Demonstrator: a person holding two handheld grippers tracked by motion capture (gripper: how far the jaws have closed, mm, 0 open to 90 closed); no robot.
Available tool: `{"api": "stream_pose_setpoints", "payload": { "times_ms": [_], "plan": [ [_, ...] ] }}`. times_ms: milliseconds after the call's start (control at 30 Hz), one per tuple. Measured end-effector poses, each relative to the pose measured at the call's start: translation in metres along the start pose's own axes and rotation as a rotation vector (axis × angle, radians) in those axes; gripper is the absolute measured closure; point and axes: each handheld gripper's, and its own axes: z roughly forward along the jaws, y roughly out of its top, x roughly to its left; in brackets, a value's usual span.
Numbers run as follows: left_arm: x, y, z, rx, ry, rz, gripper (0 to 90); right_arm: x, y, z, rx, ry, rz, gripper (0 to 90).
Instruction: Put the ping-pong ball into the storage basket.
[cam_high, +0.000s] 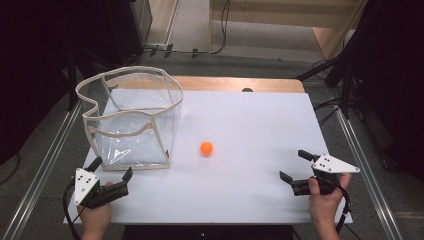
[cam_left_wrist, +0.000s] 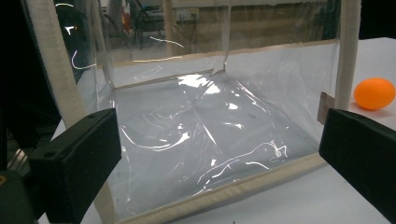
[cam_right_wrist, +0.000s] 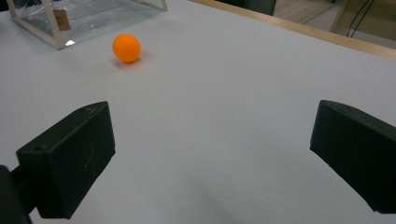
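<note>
One clear bag (cam_high: 131, 120) stands beside the ball (cam_high: 206, 148).

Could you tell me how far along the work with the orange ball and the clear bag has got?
Nothing looks done yet: the orange ball lies on the white table, outside the clear bag, which stands open and empty. Nothing is in hand: the left gripper sits in front of the bag and the right gripper faces the ball, both open. Grasping and any placing remain.

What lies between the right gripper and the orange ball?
Nothing: only bare white table separates the open right gripper from the orange ball, as the right gripper view and high view show.
</note>
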Motion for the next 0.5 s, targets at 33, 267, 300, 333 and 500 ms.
{"api": "stream_pose_setpoints", "payload": {
  "times_ms": [33, 267, 300, 333, 500],
  "plan": [
    [0.0, 0.0, 0.0, 0.001, 0.0, 0.001, 0.0, 0.001, 0.004, 0.002, 0.004, 0.01, 0.0, 0.0],
    [-0.002, 0.0, 0.001, 0.011, 0.001, 0.018, 0.0, 0.004, 0.018, 0.007, 0.015, 0.043, -0.032, 0.0],
    [-0.002, 0.0, 0.001, 0.012, 0.002, 0.018, 0.0, 0.005, 0.021, 0.008, 0.015, 0.047, -0.038, 0.0],
    [-0.003, 0.0, 0.001, 0.013, 0.004, 0.018, 0.0, 0.005, 0.025, 0.01, 0.017, 0.06, -0.04, 0.0],
    [-0.003, 0.0, 0.001, 0.015, 0.004, 0.016, 0.0, 0.007, 0.034, 0.016, 0.025, 0.074, -0.049, 0.0]
  ]
}}
